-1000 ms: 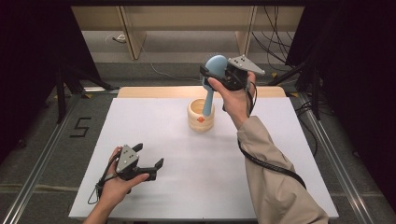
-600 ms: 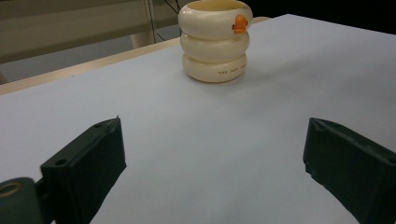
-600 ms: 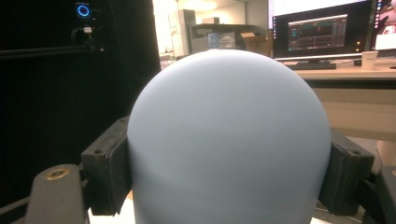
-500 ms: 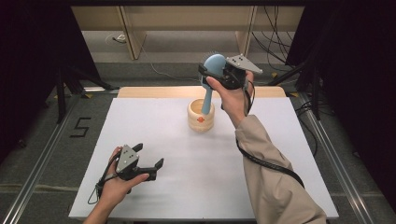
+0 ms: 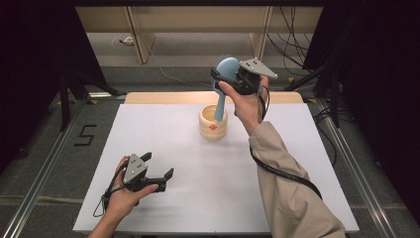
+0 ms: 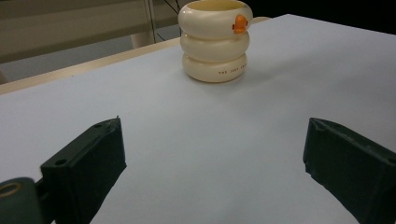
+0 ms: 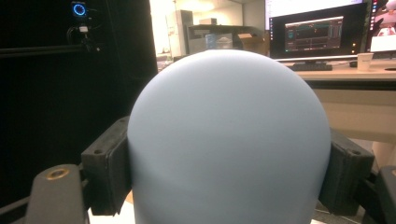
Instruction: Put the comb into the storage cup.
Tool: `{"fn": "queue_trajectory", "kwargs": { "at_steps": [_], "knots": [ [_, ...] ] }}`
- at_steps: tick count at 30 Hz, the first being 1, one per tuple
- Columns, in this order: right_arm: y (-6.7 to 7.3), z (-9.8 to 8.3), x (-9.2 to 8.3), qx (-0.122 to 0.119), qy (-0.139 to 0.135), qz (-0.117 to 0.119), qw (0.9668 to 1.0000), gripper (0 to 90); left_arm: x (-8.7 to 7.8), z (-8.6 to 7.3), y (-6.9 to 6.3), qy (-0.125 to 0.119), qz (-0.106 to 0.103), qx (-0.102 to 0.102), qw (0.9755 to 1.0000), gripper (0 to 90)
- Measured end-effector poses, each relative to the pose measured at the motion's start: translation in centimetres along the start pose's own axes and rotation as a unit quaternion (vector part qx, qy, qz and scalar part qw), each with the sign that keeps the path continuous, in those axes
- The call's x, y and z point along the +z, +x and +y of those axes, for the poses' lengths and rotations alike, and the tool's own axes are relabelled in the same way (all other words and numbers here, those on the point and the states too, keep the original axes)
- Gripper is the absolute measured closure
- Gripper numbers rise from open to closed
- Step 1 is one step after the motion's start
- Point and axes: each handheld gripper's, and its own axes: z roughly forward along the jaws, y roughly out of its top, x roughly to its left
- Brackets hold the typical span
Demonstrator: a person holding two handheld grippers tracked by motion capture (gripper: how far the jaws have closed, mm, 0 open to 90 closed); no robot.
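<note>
Blue hairbrush [image 5: 224, 82] clamped in right tongs [image 5: 223, 79] above cup [image 5: 213, 124].

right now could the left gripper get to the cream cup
Probably yes: the left gripper is open and empty, with bare table between it and the cream cup; the blue brush hangs over the cup.

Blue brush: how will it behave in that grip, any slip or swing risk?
The blue brush looks rigid: its handle hangs straight into the cream cup. The right hand-held gripper clamps its smooth, domed head, so it may slip or pivot. The cup looks squat, but a handle bump could nudge it.
</note>
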Motion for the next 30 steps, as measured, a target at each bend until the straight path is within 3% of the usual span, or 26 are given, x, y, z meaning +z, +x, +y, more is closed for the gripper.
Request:
{"fn": "queue_trajectory", "kwargs": {
  "at_steps": [30],
  "knots": [
    [0.21,-0.53,0.85,-0.007,-0.009,-0.003,0.9999,20.6,0.04,-0.02,-0.02,0.001,-0.002,-0.001,1.0000,5.2]
  ]
}}
